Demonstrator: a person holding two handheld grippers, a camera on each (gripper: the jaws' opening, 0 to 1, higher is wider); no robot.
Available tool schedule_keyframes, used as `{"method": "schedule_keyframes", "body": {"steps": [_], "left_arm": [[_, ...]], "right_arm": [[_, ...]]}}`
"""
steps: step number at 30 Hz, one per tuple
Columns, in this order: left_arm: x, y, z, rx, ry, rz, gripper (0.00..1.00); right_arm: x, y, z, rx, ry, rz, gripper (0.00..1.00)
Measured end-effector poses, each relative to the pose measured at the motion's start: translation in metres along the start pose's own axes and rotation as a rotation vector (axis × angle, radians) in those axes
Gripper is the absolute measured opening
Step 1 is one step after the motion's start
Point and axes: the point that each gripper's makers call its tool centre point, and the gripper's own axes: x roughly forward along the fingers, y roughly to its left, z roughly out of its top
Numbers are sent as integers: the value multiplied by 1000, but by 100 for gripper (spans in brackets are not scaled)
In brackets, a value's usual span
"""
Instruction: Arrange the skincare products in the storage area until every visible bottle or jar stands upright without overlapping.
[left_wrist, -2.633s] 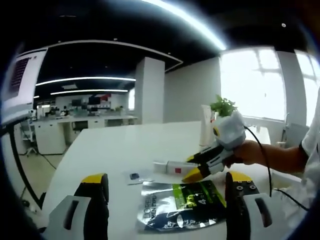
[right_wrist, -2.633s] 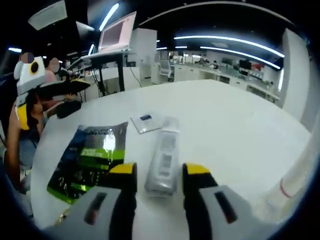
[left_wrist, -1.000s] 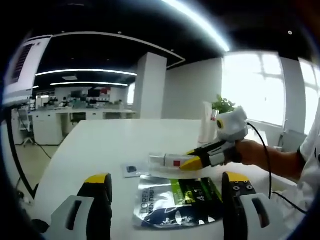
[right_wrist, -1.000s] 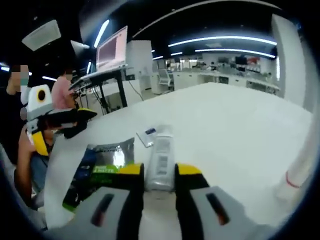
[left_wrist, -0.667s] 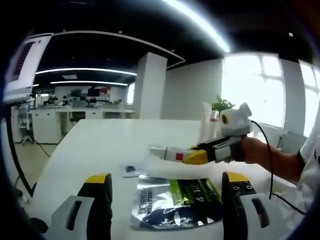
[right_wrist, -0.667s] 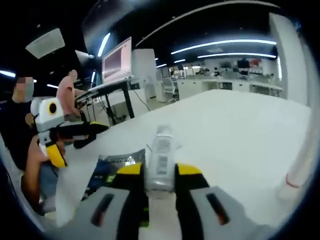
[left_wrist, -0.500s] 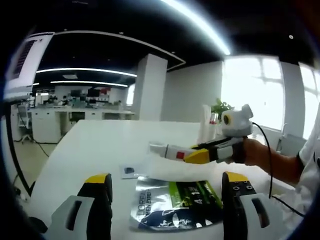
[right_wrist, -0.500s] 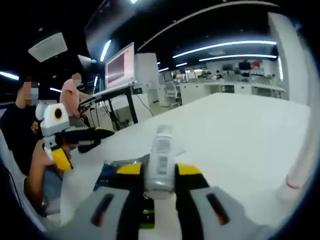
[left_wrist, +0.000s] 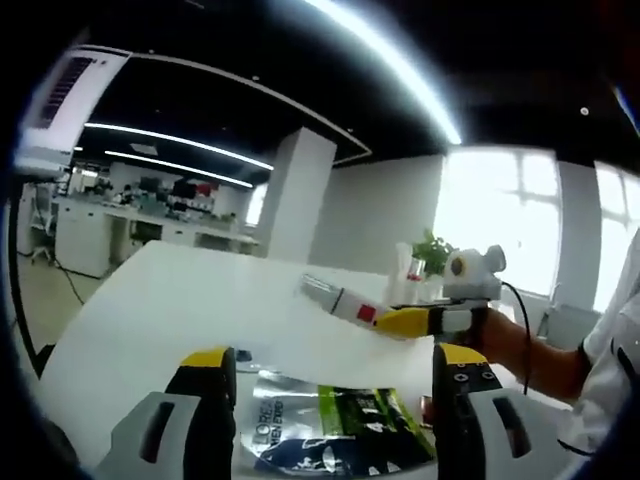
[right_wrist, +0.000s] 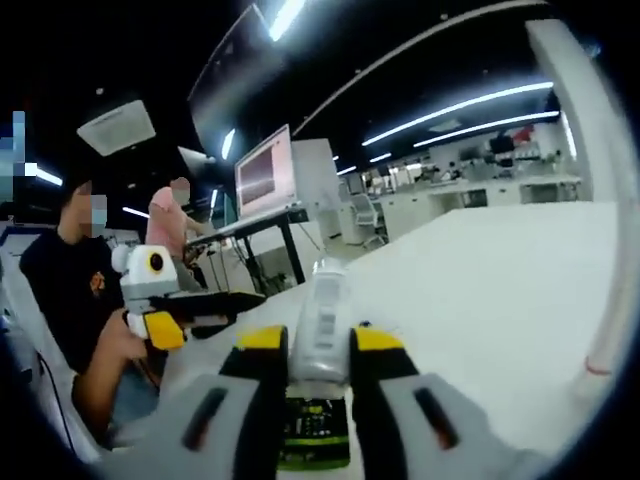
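Observation:
My right gripper (right_wrist: 320, 345) is shut on a white and silver tube (right_wrist: 322, 318), held off the table with its cap end pointing forward and up. In the left gripper view that gripper (left_wrist: 392, 320) comes in from the right with a hand behind it, and the tube (left_wrist: 338, 300), with its red mark, sticks out to the left above the table. My left gripper (left_wrist: 330, 400) is open with nothing between its jaws. It hovers over a flat silver, green and dark blue sachet (left_wrist: 330, 435) lying on the white table (left_wrist: 180, 300). The sachet (right_wrist: 315, 420) also lies under the right gripper's jaws.
A tall white container (left_wrist: 408, 275) and a green plant (left_wrist: 432, 250) stand at the table's far side. A white upright item with a red line (right_wrist: 608, 340) is at the right edge. A seated person holds the left gripper (right_wrist: 225, 300). A monitor on a stand (right_wrist: 265, 175) is behind.
My right gripper closed on the tube, lifted it off the table and tilted it upward. Both views have tilted up. The left gripper stayed open over the sachet.

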Motion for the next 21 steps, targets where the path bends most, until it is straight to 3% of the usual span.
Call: {"method": "schedule_keyframes", "body": {"steps": [6, 12, 21], "left_arm": [[-1, -12, 17, -107, -90, -78, 78], [2, -17, 15, -88, -73, -86, 77], [5, -29, 18, -103, -92, -129, 68]], "right_arm": [[-6, 7, 13, -81, -78, -9, 22], [-9, 15, 22, -165, -116, -24, 22], [-8, 37, 12, -235, -105, 4, 22]]}}
